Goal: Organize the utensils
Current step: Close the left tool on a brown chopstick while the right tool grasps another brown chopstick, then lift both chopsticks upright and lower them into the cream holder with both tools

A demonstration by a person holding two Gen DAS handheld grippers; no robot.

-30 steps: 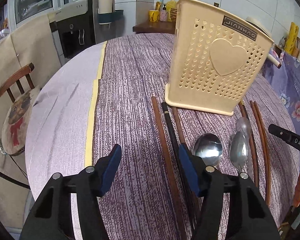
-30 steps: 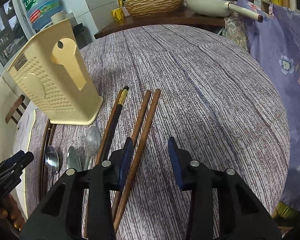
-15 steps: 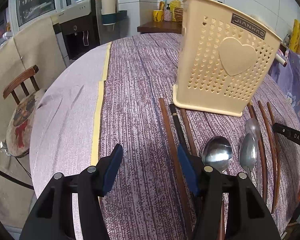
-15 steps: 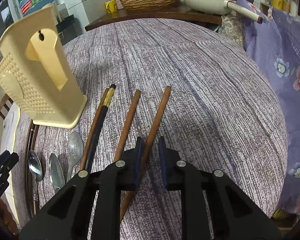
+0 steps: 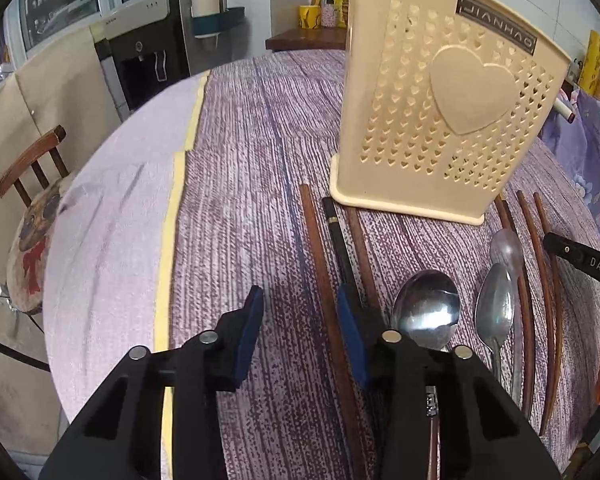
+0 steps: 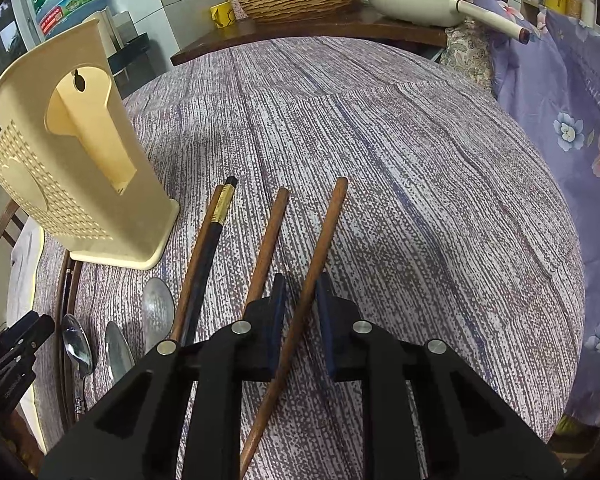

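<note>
- Since the earlier frames, the right gripper (image 6: 300, 312) has narrowed its jaws around the outermost brown chopstick (image 6: 314, 264), and that stick's far tip now looks raised and swung apart from its neighbour (image 6: 269, 248)
- Right gripper state: the blue pads sit close on either side of the stick; I judge it gripped, though the contact itself is hard to see
- Left gripper (image 5: 298, 328) has just been closing its jaws part way, with only bare tablecloth (image 5: 236, 208) between them; the pads press on nothing, so it counts as open
- Key relation: the held chopstick runs lengthwise away from the right gripper, along its pointing line, tip toward the far side of the table; the cream utensil holder (image 6: 84, 168) stands ahead and to the left of that gripper, so the stick needs swinging left and tipping upright to go in
- From the left gripper, the nearest brown chopstick (image 5: 320, 264) lies just beside its right pad, outside the jaws, long axis pointing at the holder (image 5: 440, 120); the black chopstick (image 5: 340, 244) lies just beyond it
- Three spoons (image 5: 426, 312) lie between the two chopstick groups, nearer the left hand
- Hidden or unclear: the holder's inner compartments cannot be seen from either view, the near ends of the utensils are cut off under the gripper bodies, and only a fingertip of the person shows at the left view's edge
</note>
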